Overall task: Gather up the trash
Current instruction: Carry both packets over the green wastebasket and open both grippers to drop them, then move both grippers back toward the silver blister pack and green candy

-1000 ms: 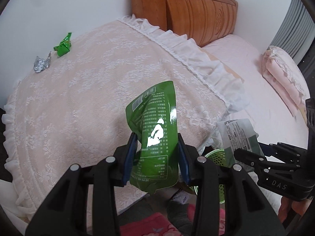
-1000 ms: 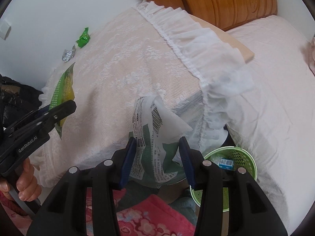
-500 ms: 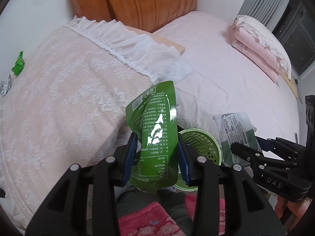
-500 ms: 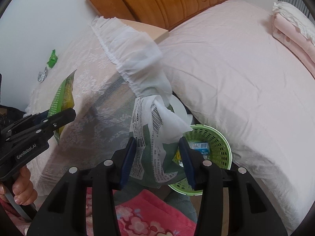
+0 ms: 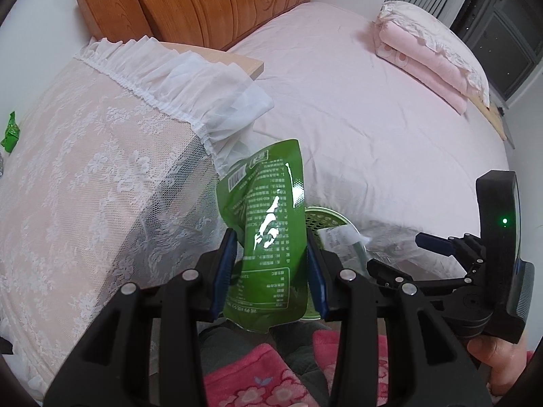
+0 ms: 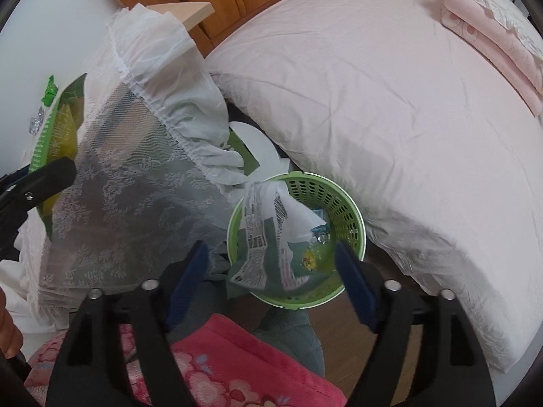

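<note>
My left gripper (image 5: 269, 268) is shut on a green snack pouch (image 5: 268, 234), held upright above the floor beside the nightstand. My right gripper (image 6: 271, 271) is open over the green trash basket (image 6: 353, 210). The white and green wrapper (image 6: 268, 237) is free of its pads, over the basket's near rim, partly inside. The basket (image 5: 327, 217) also shows behind the pouch in the left wrist view. A small green wrapper (image 5: 10, 132) and a silver foil scrap (image 6: 35, 123) lie on the lace-covered nightstand (image 5: 85, 156).
The bed with a pink sheet (image 6: 390, 84) lies to the right of the basket. Folded pink bedding (image 5: 424, 51) sits on its far side. A wooden headboard (image 5: 210, 3) stands behind. A pink flowered fabric (image 6: 237, 366) lies below the grippers.
Both grippers swung right from the nightstand to the basket. My right gripper opened and let go of the white and green wrapper, which dropped towards the basket. My left gripper kept the pouch.
</note>
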Tool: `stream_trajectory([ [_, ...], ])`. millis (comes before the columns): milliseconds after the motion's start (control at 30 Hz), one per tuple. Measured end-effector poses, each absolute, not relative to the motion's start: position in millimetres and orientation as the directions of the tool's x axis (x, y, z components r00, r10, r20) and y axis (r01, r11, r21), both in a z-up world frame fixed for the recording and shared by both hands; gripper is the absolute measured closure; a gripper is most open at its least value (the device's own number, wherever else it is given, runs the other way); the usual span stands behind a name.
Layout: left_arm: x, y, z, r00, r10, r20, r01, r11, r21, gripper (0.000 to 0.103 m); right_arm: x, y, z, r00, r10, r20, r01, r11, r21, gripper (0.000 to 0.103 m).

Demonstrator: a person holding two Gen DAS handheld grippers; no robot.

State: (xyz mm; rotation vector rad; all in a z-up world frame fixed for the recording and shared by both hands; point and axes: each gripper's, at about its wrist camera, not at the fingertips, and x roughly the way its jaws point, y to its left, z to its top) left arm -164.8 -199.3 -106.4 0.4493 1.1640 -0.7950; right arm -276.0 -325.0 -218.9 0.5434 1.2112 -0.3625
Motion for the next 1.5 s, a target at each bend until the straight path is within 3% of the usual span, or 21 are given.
stream_trajectory([
  [333, -177, -210, -111, 0.145, -0.305, -0.941, 0.796, 0.601, -0.072, 0.064, -307, -351, -219, 0.341, -0.019, -0.94, 0.656, 0.721, 0.223, 0.01],
  [800, -216, -236, -123, 0.028, -0.309, -0.951, 0.893, 0.435, -0.115, 0.063, -351, -387, -215, 0.341, -0.08, -0.937, 0.778, 0.584, 0.233, 0.009],
  [867, -222, -238, -121, 0.026, -0.313, -0.949, 0.905, 0.41, -0.111, 0.049, -354, -388, -216, 0.341, -0.079, -0.937, 0.778, 0.583, 0.234, 0.009],
  [933, -228, -239, -117, 0.043, -0.326, -0.945, 0.914, 0.395, -0.094, 0.024, -354, -389, -215, 0.341, -0.079, -0.937, 0.776, 0.586, 0.233, 0.009],
  [1033, -232, -238, -110, 0.067, -0.348, -0.935, 0.919, 0.387, -0.078, 0.014, -354, -388, -215, 0.343, -0.08, -0.936, 0.773, 0.59, 0.232, 0.009],
  [1367, -215, -228, -103, 0.108, -0.355, -0.929, 0.89, 0.451, -0.069, 0.011, -343, -376, -212, 0.347, -0.073, -0.935, 0.753, 0.617, 0.231, 0.009],
  [1500, -194, -210, -86, 0.231, -0.39, -0.891, 0.832, 0.554, -0.027, 0.009, -330, -368, -202, 0.373, -0.069, -0.925, 0.711, 0.662, 0.237, 0.009],
])
